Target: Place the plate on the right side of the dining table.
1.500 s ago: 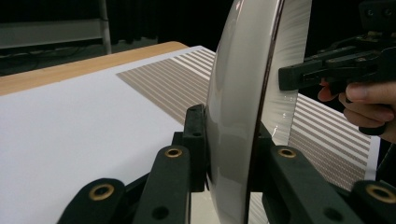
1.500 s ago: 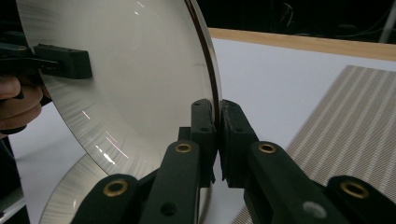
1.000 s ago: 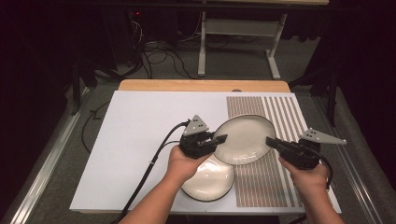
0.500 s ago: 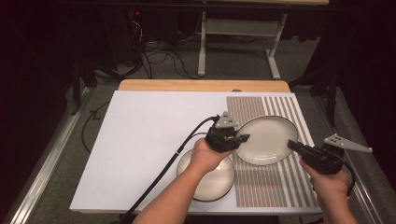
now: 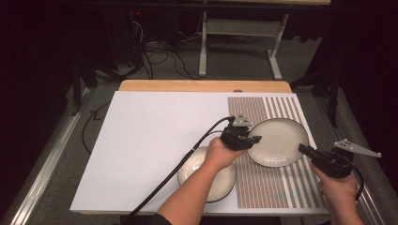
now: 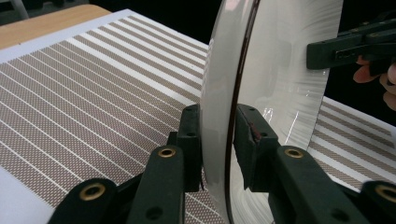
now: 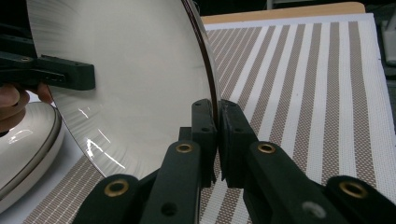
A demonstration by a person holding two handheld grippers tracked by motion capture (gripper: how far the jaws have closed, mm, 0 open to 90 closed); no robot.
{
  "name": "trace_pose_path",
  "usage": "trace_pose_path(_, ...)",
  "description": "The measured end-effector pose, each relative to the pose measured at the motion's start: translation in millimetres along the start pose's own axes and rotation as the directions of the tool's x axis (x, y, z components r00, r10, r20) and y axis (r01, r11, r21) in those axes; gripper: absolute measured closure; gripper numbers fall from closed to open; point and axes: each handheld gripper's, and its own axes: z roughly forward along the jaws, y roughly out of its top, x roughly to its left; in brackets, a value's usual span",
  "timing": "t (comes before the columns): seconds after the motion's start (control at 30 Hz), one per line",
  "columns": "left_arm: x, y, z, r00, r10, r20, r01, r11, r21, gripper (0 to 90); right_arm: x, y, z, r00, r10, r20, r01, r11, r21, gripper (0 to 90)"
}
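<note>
A pale round plate (image 5: 278,140) with a dark rim is held by both grippers over the striped mat (image 5: 263,187). My left gripper (image 5: 252,139) is shut on its left rim; in the left gripper view the jaws (image 6: 217,140) clamp the edge of the plate (image 6: 280,88). My right gripper (image 5: 304,150) is shut on the plate's right rim, as seen in the right gripper view (image 7: 218,135) against the plate (image 7: 130,79). A second plate (image 5: 209,180) lies on the white table, partly under the left forearm.
The white tabletop (image 5: 150,136) spreads to the left, with a wooden strip (image 5: 202,86) along its far edge. A black cable (image 5: 178,164) trails from the left gripper across the table. The second plate (image 7: 23,140) lies close beside the held one.
Both grippers have carried the plate to the right, from near the mat's left edge to over its right half. The second plate has stayed in place.
</note>
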Motion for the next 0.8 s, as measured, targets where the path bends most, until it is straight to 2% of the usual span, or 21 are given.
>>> trace_pose_path(0.33,4.9,-5.1,16.1,0.9998,-0.018,0.002,0.017,0.9995,0.025,71.9,-7.0,-4.9,4.1,0.9996,0.005,0.028,-0.006,1.0,0.02,87.8)
trace_pose_path(0.47,7.3,-7.1,19.9,0.9994,-0.035,-0.006,0.035,0.9984,0.046,70.4,-6.1,-6.0,7.2,0.9989,-0.01,0.047,0.009,0.999,0.032,87.8)
trace_pose_path(0.63,8.0,-8.0,22.8,0.9994,-0.032,-0.015,0.033,0.9978,0.058,69.7,-5.5,-6.5,8.6,0.998,-0.025,0.059,0.022,0.999,0.037,87.8)
trace_pose_path(0.8,6.1,-7.6,25.0,0.9992,-0.004,-0.04,0.007,0.9978,0.066,68.9,-5.4,-6.4,9.5,0.9972,-0.027,0.07,0.024,0.999,0.038,87.7)
